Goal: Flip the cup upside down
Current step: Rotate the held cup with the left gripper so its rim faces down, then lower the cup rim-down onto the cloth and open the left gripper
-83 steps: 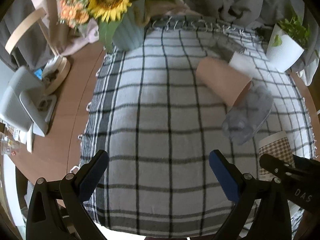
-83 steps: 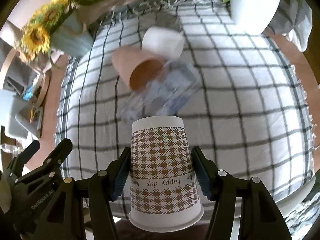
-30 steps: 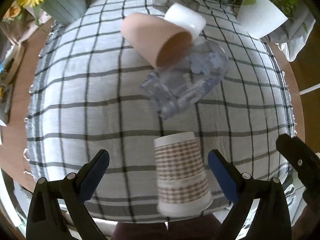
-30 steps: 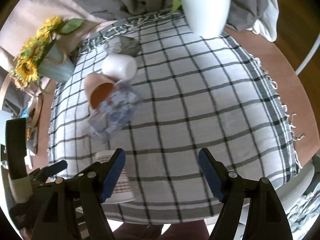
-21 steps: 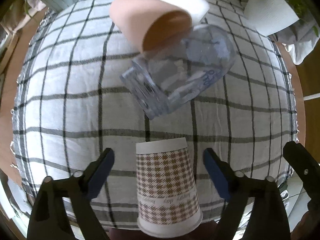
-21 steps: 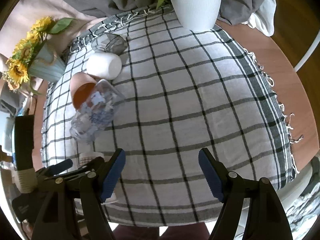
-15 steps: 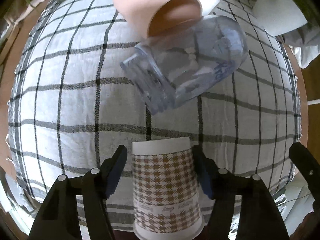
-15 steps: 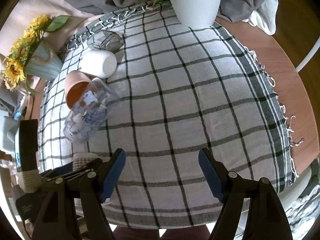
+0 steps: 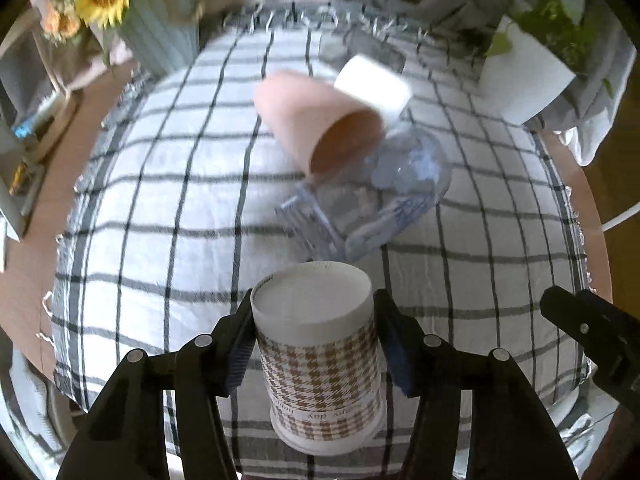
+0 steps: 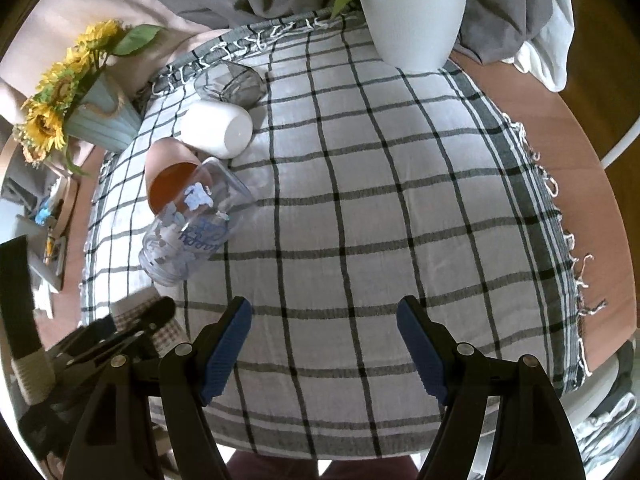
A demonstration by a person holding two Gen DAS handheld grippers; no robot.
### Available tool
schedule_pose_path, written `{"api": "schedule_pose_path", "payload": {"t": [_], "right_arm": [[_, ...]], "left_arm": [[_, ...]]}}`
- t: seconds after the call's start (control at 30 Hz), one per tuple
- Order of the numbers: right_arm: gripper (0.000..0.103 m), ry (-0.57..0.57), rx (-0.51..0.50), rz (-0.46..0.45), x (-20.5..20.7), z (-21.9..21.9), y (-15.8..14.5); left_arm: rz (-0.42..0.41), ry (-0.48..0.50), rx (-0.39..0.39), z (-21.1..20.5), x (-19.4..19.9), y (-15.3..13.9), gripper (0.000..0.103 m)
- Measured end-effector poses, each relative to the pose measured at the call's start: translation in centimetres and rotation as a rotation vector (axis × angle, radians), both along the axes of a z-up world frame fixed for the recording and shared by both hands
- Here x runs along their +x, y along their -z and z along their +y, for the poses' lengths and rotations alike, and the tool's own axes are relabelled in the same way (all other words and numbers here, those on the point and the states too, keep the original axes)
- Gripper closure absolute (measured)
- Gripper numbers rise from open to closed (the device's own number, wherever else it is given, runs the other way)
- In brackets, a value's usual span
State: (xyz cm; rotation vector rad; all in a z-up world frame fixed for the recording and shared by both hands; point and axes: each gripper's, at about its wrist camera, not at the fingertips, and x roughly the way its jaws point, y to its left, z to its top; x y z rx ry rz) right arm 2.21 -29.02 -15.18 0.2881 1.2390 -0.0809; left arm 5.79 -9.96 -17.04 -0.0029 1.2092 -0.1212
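Observation:
A paper cup with a brown houndstooth print sits base-up between the blue pads of my left gripper, which is shut on it just above the checked tablecloth. In the right wrist view the same cup shows at the lower left, partly hidden by the left gripper's black fingers. My right gripper is open and empty over the cloth, to the right of the cup.
A pink cup, a clear printed glass and a white cup lie on their sides beyond the paper cup. A small glass, a sunflower vase and a white plant pot stand at the back. The round table's wooden rim shows at the right.
My left gripper has closed on the paper cup and tilted up with it. My right gripper had let the cup go earlier and stays open to the right.

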Motion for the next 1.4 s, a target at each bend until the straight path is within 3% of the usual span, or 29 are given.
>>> {"api": "schedule_pose_path", "payload": {"t": [0.13, 0.37, 0.97, 1.2, 1.4], "right_arm": [[0.028, -0.016, -0.024, -0.003, -0.1, 0.2, -0.1], [0.028, -0.028, -0.052, 0.001, -0.6, 0.4, 0.0], [0.028, -0.006, -0.055, -0.009, -0.8, 0.3, -0.5], [0.028, 0.009, -0.081, -0.012, -1.0, 0.4, -1.0], [0.024, 0.033, -0.096, -0.044, -2.0, 0.5, -2.7]], "left_arm": [[-0.074, 0.005, -0.012, 0.1, -1.0, -0.4, 0.048], [-0.09, 0.029, 0.015, -0.4, -1.8, 0.3, 0.049], [-0.033, 0.024, 0.004, -0.2, -0.7, 1.4, 0.047], [-0.022, 0.033, 0.006, 0.0, -0.6, 1.4, 0.033], [-0.109, 0.055, 0.013, 0.3, -1.5, -1.7, 0.021]]}}
